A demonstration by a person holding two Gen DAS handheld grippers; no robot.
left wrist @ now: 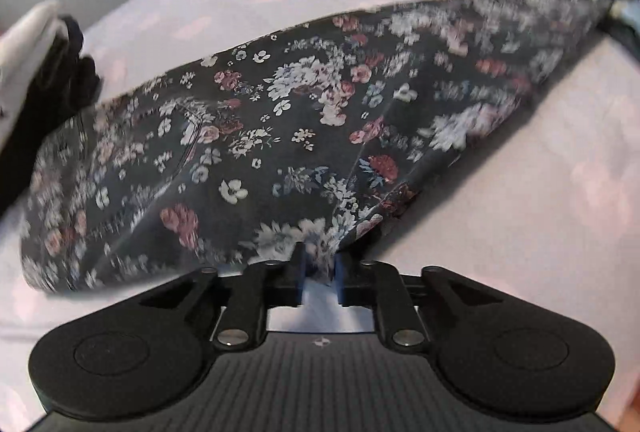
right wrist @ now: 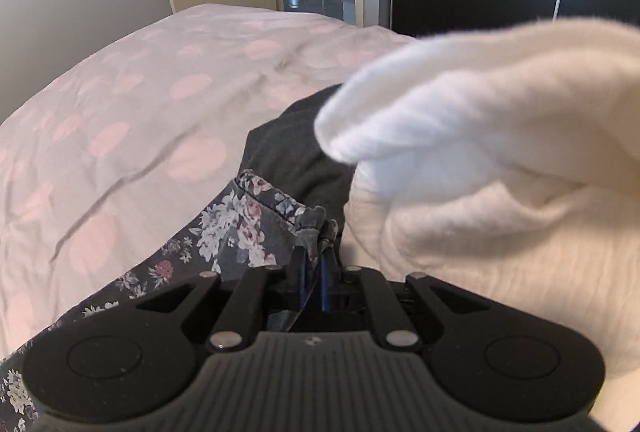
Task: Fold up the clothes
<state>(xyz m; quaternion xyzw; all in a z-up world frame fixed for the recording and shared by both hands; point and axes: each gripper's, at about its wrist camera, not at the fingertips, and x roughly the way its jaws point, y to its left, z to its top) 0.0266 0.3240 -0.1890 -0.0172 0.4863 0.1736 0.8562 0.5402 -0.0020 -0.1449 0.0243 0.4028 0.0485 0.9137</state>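
Two grippers hold one dark floral garment (left wrist: 288, 128) above a bed (right wrist: 120, 120) with a pale, pink-dotted cover. In the left wrist view, the left gripper (left wrist: 320, 264) has its jaws narrowly parted, with a bunched edge of the floral fabric between them; whether the pads press on it cannot be told. In the right wrist view, the right gripper (right wrist: 316, 264) has its jaws nearly together, pinching the garment's hemmed edge. Just beside it, a white fleecy sleeve (right wrist: 480, 120) reaches across over dark grey cloth (right wrist: 296, 148).
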